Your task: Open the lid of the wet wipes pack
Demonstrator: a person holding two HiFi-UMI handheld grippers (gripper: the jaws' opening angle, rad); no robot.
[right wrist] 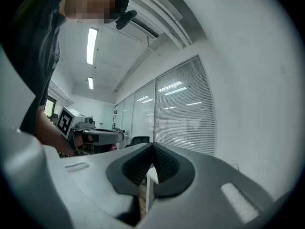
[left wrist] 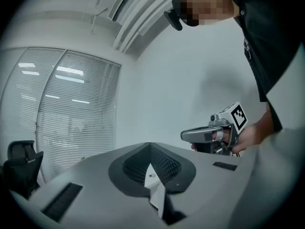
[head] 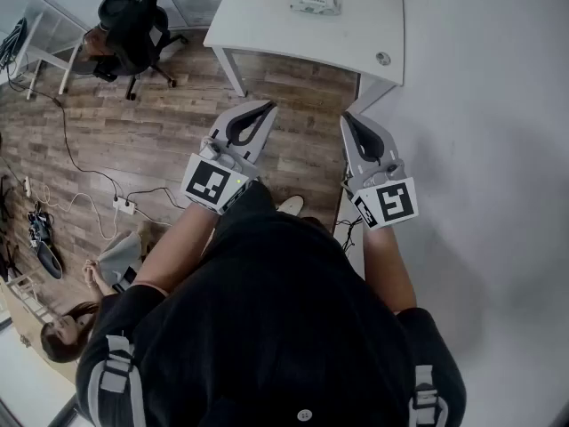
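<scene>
Wet wipes pack (head: 315, 4): on white table (head: 267, 25), well apart from both claws
Left gripper (head: 267, 105): jaws together, empty
Right gripper (head: 348, 116): jaws together, empty

Bright even light, ceiling strip lights (right wrist: 92, 46), soft shadows, dark fisheye corners

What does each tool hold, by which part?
Nothing. Both the left tool and the right tool are shut and empty; the wet wipes pack lies on the table.
</scene>
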